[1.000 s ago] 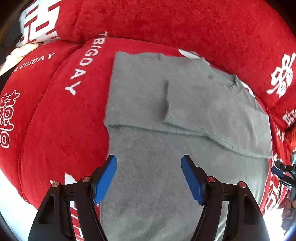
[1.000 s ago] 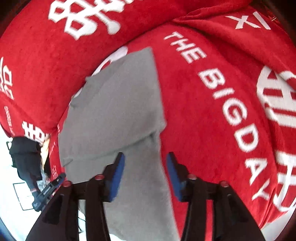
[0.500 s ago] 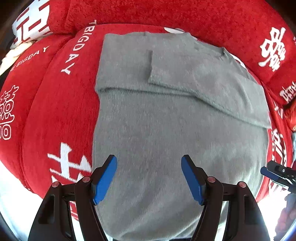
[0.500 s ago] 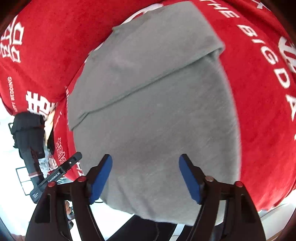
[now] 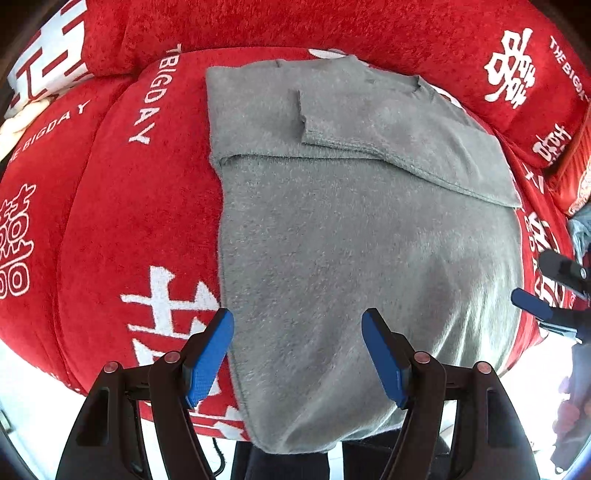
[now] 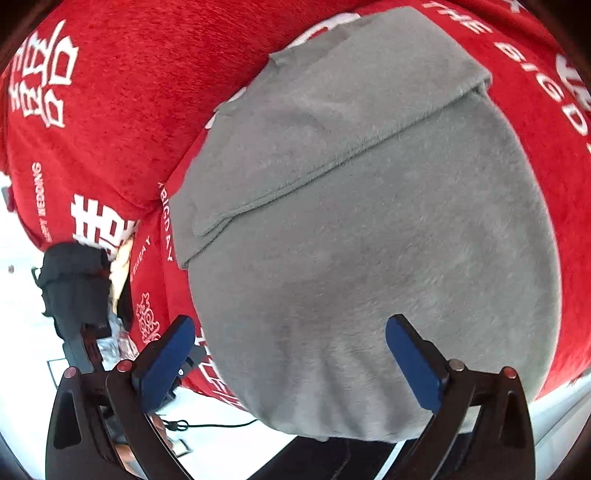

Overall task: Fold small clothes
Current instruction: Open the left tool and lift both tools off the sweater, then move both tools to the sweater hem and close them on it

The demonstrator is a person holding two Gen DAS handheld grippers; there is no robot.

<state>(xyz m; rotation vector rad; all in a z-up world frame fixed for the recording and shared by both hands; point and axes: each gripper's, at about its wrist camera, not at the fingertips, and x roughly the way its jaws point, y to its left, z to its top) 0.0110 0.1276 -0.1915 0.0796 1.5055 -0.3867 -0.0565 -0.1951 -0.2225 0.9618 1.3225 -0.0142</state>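
Note:
A grey fleecy sweater (image 5: pixel 351 240) lies flat on the red cover, both sleeves folded across its chest, hem hanging over the near edge. My left gripper (image 5: pixel 297 356) hovers open over the hem's left part, blue pads wide apart, nothing between them. In the right wrist view the same sweater (image 6: pixel 369 221) fills the middle, and my right gripper (image 6: pixel 290 363) stands open above the hem's near edge, holding nothing. The right gripper's tip (image 5: pixel 532 306) also shows at the far right of the left wrist view.
A red plush cover (image 5: pixel 110 221) with white lettering drapes the cushions, with a raised red backrest (image 5: pixel 332 26) behind. A black garment (image 6: pixel 74 284) sits off the left edge of the seat. A white floor with a dark cable (image 6: pixel 207 424) lies below.
Both grippers have pulled back toward the hem, so more of the sweater shows. The right gripper has opened much wider. The sweater has stayed put.

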